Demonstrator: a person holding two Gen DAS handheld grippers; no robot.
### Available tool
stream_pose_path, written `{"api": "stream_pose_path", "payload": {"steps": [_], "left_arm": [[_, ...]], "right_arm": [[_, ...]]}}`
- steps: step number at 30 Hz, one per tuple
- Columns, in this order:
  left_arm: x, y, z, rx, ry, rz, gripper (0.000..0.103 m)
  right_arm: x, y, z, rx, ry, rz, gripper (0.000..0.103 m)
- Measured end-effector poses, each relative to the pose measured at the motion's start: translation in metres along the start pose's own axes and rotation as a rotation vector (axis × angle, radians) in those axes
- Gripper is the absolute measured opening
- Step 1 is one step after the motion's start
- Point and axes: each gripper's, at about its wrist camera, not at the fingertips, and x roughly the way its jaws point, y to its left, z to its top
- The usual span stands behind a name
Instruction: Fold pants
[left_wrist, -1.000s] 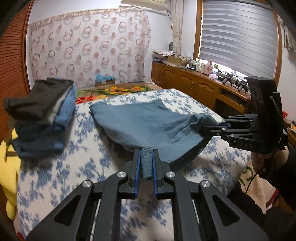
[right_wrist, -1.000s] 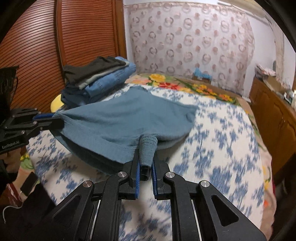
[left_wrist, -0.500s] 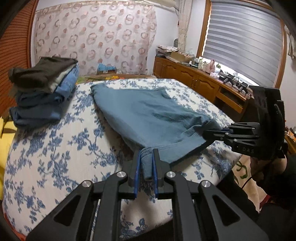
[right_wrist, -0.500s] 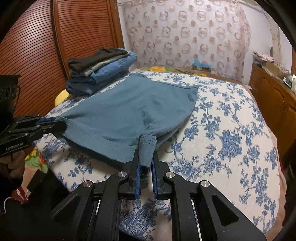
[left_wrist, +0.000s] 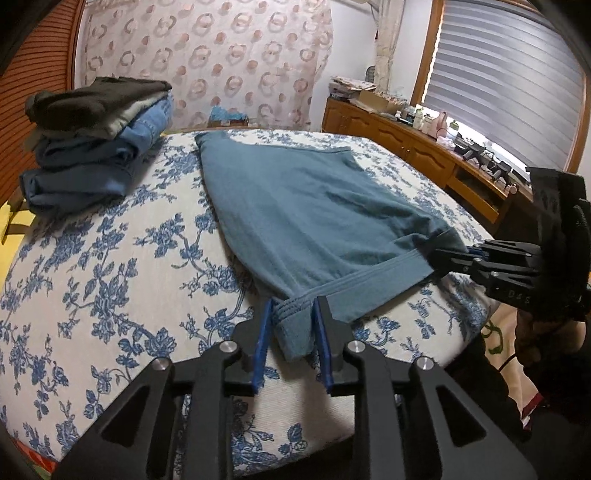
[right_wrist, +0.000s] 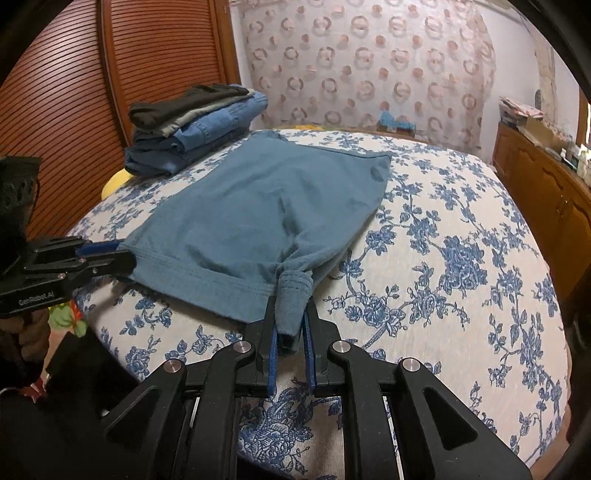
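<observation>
Teal blue pants (left_wrist: 295, 206) lie folded and spread flat on the bed, also shown in the right wrist view (right_wrist: 258, 206). My left gripper (left_wrist: 291, 314) has its jaws parted around the near left corner of the hem, which sits loose between the pads. My right gripper (right_wrist: 290, 317) also has its jaws slightly parted around the near right corner, and it shows from the side in the left wrist view (left_wrist: 443, 254). The left gripper shows at the left edge of the right wrist view (right_wrist: 110, 254).
A white bedspread with blue flowers (left_wrist: 110, 277) covers the bed. A stack of folded clothes (left_wrist: 96, 140) sits at its far left corner. A wooden cabinet (left_wrist: 424, 155) runs along the right wall. A slatted wooden door (right_wrist: 110, 74) stands behind the stack.
Both grippers lowered the pants from a raised, stretched hold down flat onto the bed. The jaws of both have parted from the clamped hem corners.
</observation>
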Motion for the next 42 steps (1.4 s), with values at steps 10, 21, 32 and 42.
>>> {"api": "stream_pose_path", "payload": {"steps": [10, 21, 32, 42], "left_arm": [[0.005, 0.002, -0.003, -0.005, -0.004, 0.002, 0.025], [-0.014, 0.000, 0.006, -0.021, -0.050, -0.070, 0.010], [-0.047, -0.002, 0.033, 0.009, -0.138, -0.078, 0.010], [-0.079, -0.012, 0.057, 0.054, -0.213, -0.092, 0.010]], "right_arm": [[0.002, -0.010, 0.001, 0.066, 0.006, 0.003, 0.022], [-0.007, -0.007, 0.005, 0.069, -0.009, 0.065, 0.008], [-0.042, 0.002, 0.024, 0.043, -0.093, 0.096, 0.008], [-0.079, 0.008, 0.043, 0.024, -0.183, 0.089, 0.008]]}}
